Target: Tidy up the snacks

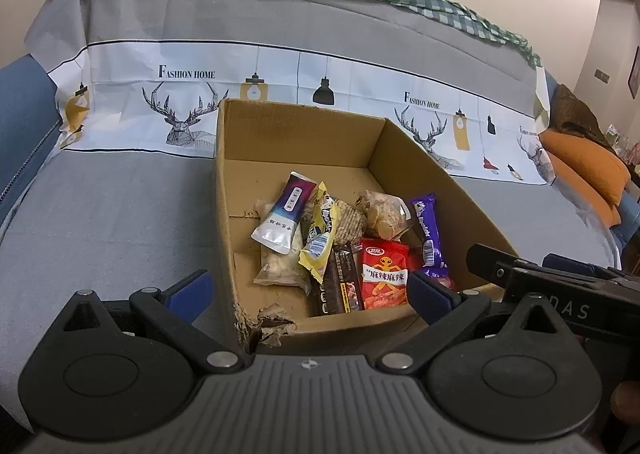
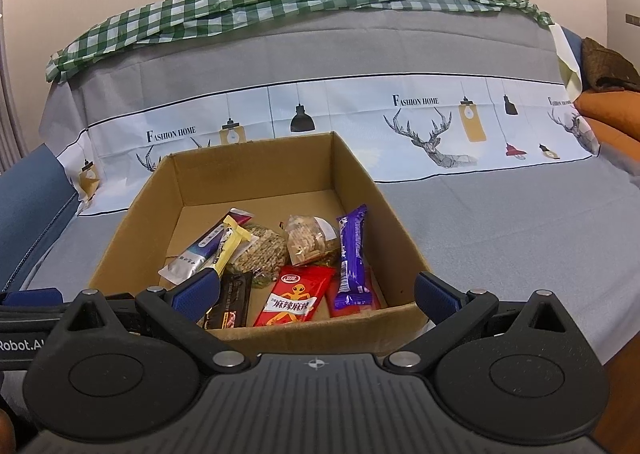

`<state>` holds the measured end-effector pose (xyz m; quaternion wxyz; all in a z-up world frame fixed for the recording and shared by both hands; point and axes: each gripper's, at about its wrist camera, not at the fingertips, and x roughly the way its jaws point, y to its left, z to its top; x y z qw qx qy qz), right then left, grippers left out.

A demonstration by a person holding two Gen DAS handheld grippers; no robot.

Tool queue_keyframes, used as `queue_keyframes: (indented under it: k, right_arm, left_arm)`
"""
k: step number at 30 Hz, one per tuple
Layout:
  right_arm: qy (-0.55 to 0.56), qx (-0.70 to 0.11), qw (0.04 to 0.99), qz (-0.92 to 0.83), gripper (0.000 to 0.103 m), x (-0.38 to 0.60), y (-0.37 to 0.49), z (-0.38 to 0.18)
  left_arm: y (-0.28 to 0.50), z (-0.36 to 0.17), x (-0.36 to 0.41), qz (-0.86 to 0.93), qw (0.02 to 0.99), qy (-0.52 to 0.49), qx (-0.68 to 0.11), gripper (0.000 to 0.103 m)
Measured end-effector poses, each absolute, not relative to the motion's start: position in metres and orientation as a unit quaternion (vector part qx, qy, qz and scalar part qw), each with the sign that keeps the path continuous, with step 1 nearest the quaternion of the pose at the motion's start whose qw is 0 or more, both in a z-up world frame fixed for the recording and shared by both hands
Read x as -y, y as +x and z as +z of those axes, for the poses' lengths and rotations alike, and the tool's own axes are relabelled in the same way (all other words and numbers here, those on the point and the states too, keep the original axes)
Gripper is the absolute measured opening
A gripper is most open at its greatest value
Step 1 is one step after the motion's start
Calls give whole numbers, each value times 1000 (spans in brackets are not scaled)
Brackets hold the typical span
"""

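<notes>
You are looking down into an open cardboard box [image 2: 256,334] that sits on a sofa draped in a grey cover [image 2: 500,221] printed with stag heads and hanging lamps. Every snack in view lies inside that box, heaped toward its near wall.

Against the near wall rests a red spicy-snack packet [image 2: 294,302] with a yellow cartoon figure. Just to its right, a purple chocolate bar [image 2: 352,254] lies on top of another red packet. To its left is a dark brown bar [image 2: 230,304]. Behind these, toward the far wall, sit a clear bag of pale biscuit pieces [image 2: 310,240], a seeded cracker round [image 2: 262,252], a yellow wrapper [image 2: 230,250] and a white-and-purple sachet [image 2: 196,254].

Your left gripper [image 1: 310,292] hovers at the near left corner of the box, which is torn; its blue fingers are spread wide and hold nothing. Your right gripper [image 2: 316,292] hangs over the near wall, equally wide and empty.

These packets look light, thin and crinkly, so expect slippery film that slides under the pads. The biscuit bag and cracker round probably crush easily; pinch them by a sealed end. The purple bar seems stiffest; take it across its middle. What lies beneath the pile is hard to tell from here.
</notes>
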<state>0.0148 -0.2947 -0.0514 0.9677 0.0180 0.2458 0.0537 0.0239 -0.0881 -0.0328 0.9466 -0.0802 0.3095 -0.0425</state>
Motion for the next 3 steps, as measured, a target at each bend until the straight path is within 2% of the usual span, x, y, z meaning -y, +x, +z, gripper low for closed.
queue_keyframes:
  k: [3]
  right_arm:
    - [18, -247, 968, 52, 102, 294, 15, -52]
  left_arm:
    - [24, -33, 88, -43, 946, -81, -310, 103]
